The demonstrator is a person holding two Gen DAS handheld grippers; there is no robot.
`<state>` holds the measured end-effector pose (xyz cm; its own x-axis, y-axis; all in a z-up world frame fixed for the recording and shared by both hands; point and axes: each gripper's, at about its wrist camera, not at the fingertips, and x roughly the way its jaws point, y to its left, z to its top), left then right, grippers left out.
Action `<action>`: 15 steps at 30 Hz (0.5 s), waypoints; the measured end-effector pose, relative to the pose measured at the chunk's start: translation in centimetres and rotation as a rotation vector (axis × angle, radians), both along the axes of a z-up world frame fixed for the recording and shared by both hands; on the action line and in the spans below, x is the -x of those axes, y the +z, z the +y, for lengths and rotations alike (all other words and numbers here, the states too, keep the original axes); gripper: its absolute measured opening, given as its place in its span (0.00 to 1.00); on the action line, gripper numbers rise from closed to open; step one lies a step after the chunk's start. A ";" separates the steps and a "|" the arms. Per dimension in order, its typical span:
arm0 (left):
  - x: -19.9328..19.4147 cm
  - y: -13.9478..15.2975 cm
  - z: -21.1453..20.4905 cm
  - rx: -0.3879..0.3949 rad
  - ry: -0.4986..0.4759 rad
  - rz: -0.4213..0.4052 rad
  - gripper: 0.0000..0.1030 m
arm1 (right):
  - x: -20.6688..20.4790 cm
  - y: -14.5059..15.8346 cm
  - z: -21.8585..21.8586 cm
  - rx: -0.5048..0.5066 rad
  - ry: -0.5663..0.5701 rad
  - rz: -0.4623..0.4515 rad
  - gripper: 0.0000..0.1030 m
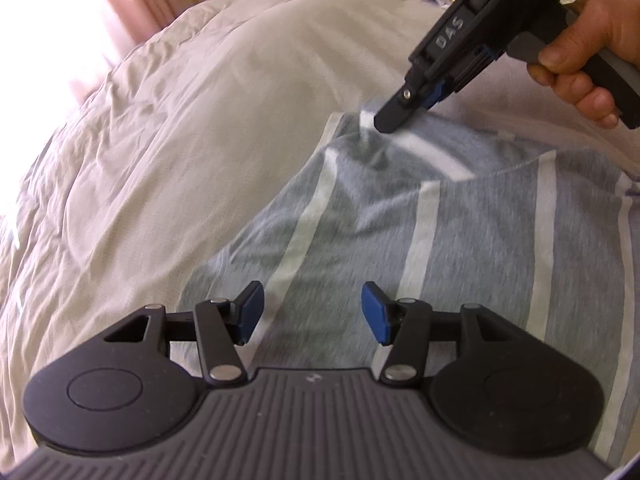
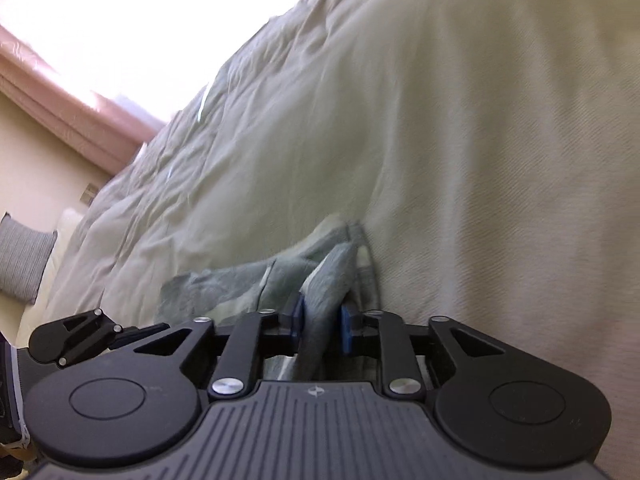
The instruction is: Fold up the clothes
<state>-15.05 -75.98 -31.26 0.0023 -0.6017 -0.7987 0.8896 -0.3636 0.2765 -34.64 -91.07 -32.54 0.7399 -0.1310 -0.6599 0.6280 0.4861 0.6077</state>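
We see our right gripper pinching a fold of the gray striped shirt between its blue pads. The shirt lies bunched on the cream blanket. A gray pillow sits far left.

My claws were black with blue pads — both alike. The garment was heathered grey-blue, crossed by white stripes. Beneath the garment the bedspread was pale beige; beyond it hung a pink curtain — and a grey striped pillow.
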 end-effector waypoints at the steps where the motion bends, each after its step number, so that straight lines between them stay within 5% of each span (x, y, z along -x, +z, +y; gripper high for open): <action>1: 0.3 0.2 -0.4 0.006 -0.014 -0.001 0.48 | 0.6 0.4 0.2 0.010 -0.015 -0.004 0.34; 8: 2.4 1.6 -5.6 0.011 -0.183 0.020 0.48 | 5.9 2.2 3.6 0.010 -0.085 -0.005 0.39; 15: 2.5 0.2 -12.2 -0.135 -0.285 0.079 0.39 | 8.4 2.0 8.0 0.031 -0.053 0.059 0.39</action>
